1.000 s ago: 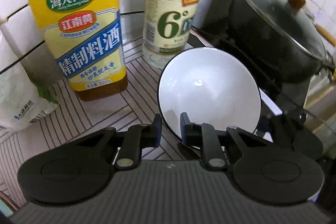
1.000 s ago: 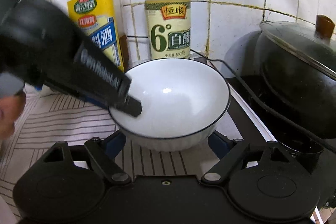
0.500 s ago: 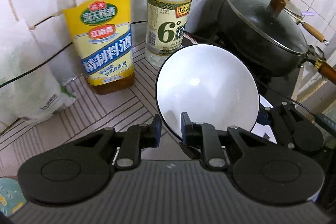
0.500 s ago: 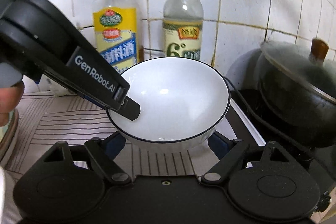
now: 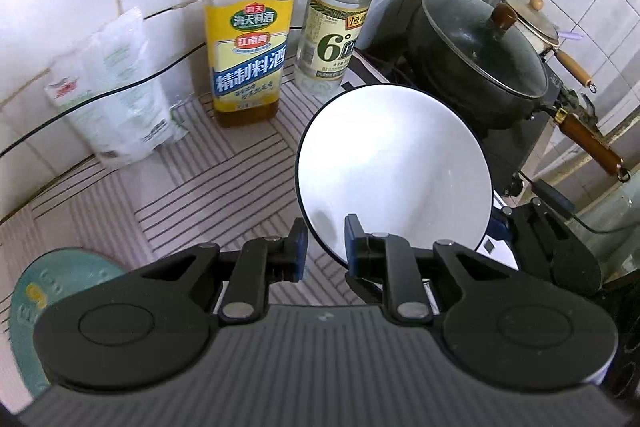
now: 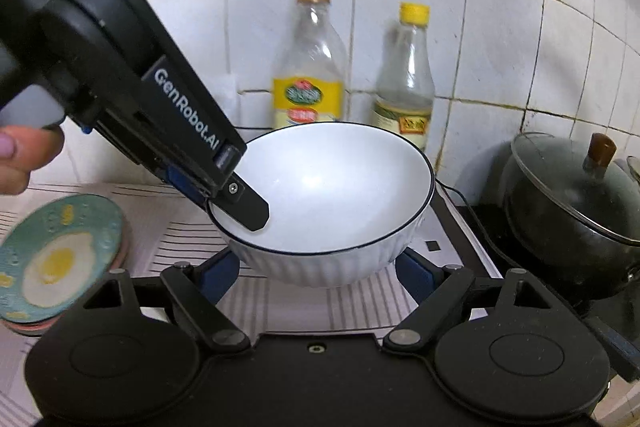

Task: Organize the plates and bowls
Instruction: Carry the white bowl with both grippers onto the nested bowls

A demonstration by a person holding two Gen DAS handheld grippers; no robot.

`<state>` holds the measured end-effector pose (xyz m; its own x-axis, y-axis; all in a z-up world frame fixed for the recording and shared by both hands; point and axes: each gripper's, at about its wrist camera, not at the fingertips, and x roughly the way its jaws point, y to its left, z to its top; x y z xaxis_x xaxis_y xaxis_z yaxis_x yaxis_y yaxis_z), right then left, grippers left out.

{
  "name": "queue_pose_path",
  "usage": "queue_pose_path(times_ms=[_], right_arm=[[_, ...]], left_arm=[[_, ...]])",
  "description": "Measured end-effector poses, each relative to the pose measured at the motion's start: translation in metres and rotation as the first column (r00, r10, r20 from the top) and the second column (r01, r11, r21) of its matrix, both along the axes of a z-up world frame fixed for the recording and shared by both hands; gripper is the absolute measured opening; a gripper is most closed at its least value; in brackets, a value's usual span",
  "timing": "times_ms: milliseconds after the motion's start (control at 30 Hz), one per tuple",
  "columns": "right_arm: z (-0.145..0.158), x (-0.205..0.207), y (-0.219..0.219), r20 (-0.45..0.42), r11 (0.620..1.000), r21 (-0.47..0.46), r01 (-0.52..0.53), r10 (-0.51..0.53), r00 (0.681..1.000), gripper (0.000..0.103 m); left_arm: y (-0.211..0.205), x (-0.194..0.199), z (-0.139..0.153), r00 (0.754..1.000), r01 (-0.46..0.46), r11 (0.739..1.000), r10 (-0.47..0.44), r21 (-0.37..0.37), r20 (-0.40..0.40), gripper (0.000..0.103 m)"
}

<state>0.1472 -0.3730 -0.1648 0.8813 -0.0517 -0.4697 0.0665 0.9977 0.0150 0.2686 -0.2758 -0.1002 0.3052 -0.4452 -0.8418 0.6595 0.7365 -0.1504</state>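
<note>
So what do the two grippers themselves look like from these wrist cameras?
Both are matte black plastic. The left gripper has linkage arms with silver pivot pins, blue pads on its fingers, two round discs and a ribbed grey housing behind. From the right wrist view, its side reads "GenRobot.AI" in white. The right gripper has the same build, with a smooth black housing. No cables or sleeves show.

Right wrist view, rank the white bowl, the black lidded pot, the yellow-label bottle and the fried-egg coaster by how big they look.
1. White bowl, though it is nearest the camera.
2. Black lidded pot, partly cut off.
3. Fried-egg coaster and yellow-label bottle look about alike; unsure.
</note>
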Motion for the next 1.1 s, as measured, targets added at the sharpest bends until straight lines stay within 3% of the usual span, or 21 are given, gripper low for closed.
queue_pose_path(times_ms=[433,667,1100], right_arm=[[0.030,-0.051,0.032,0.037,0.993,0.007,-0.114,0.114,0.993,0.089],[0.021,-0.079,0.046,0.029,0.986,0.056,-0.155,0.153,0.988,0.089],[0.008,-0.091,0.059,-0.002,0.964,0.125,-0.234,0.236,0.972,0.089]], left_arm=[[0.045,-0.048,0.028,0.999,-0.012,0.999,0.011,0.042,0.040,0.018],[0.060,-0.074,0.020,1.000,0.019,0.996,-0.020,0.088,0.016,0.018],[0.087,-0.076,-0.009,0.998,-0.031,0.992,0.038,0.123,-0.054,0.019]])
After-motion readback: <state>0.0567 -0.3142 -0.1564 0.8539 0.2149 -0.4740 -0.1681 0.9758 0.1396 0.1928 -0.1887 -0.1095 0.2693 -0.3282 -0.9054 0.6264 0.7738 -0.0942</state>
